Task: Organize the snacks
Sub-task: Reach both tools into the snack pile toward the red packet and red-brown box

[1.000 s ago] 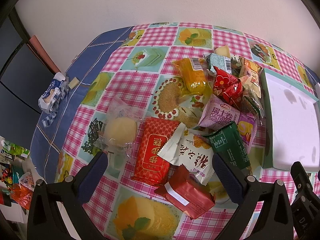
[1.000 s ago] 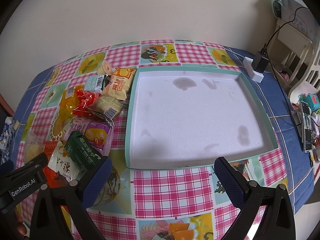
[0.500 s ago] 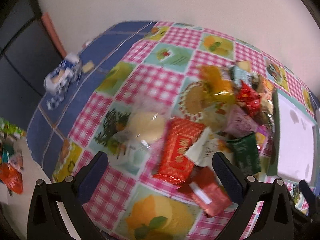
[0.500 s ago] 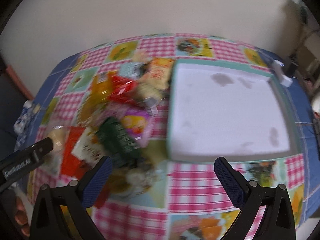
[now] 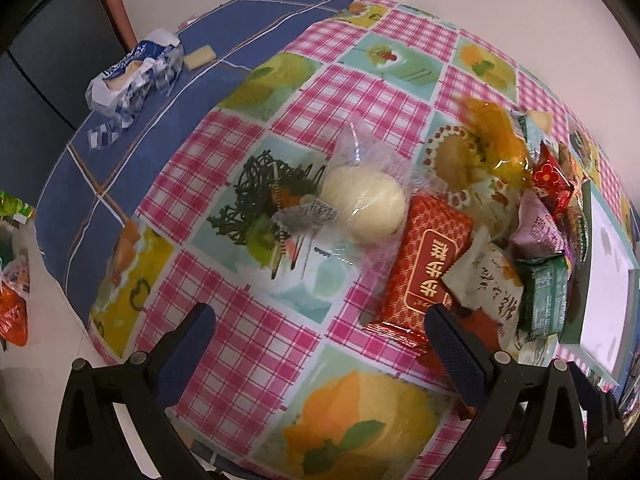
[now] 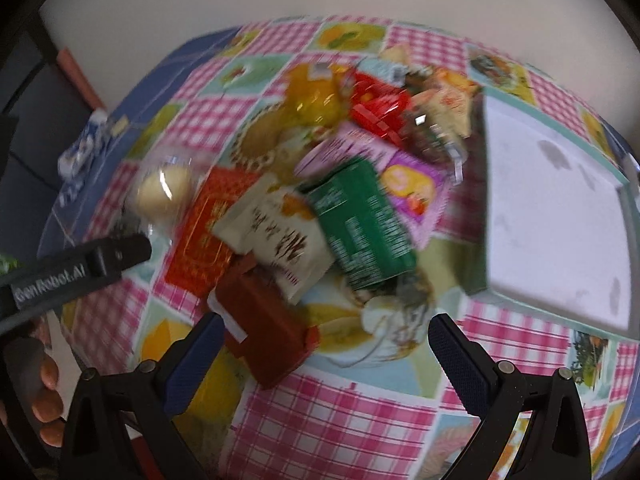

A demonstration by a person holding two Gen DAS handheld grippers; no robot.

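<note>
Progress at this moment: nothing sorted yet, by my judgement. The white tray (image 6: 560, 216) with its teal rim lies bare apart from a few grey stains, and every snack I can see sits on the checked tablecloth (image 5: 248, 344) outside it.

My left gripper (image 5: 320, 354) hangs above the near edge of the table, fingers wide apart and holding nothing. Ahead of it lies the round pale bun in clear wrap (image 5: 362, 202), just beside the red packet with gold lettering (image 5: 424, 268). My right gripper (image 6: 324, 360) is likewise spread open and empty, above the near end of the pile. The dark red packet (image 6: 264, 332) lies nearest its left finger, and the view is blurred.

The pile runs from the bun toward the tray: the red packet, a white packet with brush lettering (image 6: 280, 228), a green packet (image 6: 364, 224), a purple packet (image 6: 412, 192), a shiny red wrapper (image 6: 380, 110) and an orange-yellow bag (image 5: 496, 136). Several overlap, and the green packet touches or lies just beside the tray wall; I cannot tell which.

Remaining: the whole job. Each snack must be lifted and set into the tray. The torn blue-and-white wrapper (image 5: 132, 68) at the far corner stands well apart; whether it belongs to the task I cannot say.
</note>
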